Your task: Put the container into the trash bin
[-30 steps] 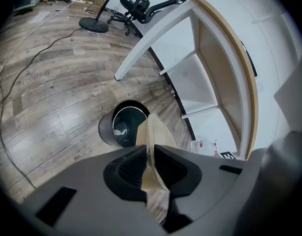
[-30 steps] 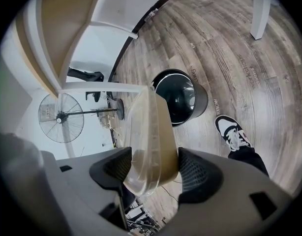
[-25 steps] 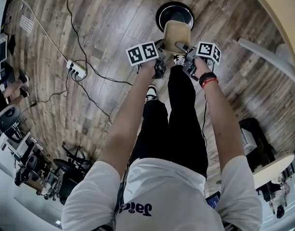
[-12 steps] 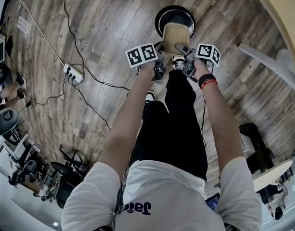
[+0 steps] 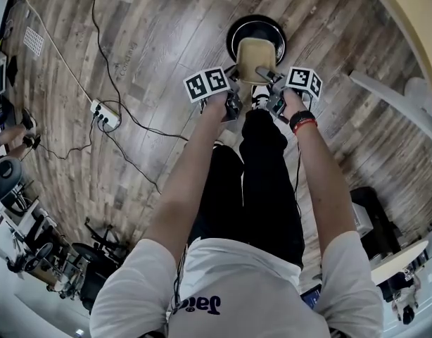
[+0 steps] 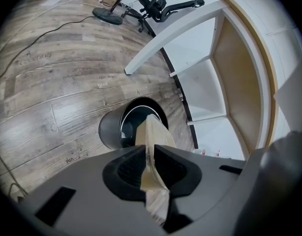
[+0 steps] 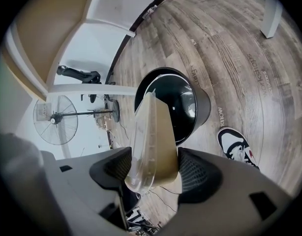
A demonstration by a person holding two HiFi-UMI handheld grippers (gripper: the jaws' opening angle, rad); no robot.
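A tan container with a clear lid [image 5: 255, 57] hangs over the near rim of the round black trash bin [image 5: 257, 30] on the wood floor. My left gripper [image 5: 236, 74] is shut on the container's thin left edge [image 6: 152, 146], which stands pinched between the jaws [image 6: 148, 163]. My right gripper [image 5: 269, 75] is shut across its wider right side [image 7: 153, 136], a pad on each face [image 7: 153, 170]. The bin's open mouth [image 6: 136, 124] [image 7: 178, 100] lies just beyond the container in both gripper views.
A power strip with trailing cables [image 5: 103, 113] lies on the floor to the left. A white slanted beam [image 5: 385, 90] and white shelving [image 6: 210, 82] stand right of the bin. My shoe [image 7: 237, 144] is beside the bin. An office chair [image 6: 156, 4] and fan [image 7: 55, 118] stand farther off.
Both grippers have sunk with the container and carried it forward, so it now overlaps the bin's mouth more. The grips are unchanged.
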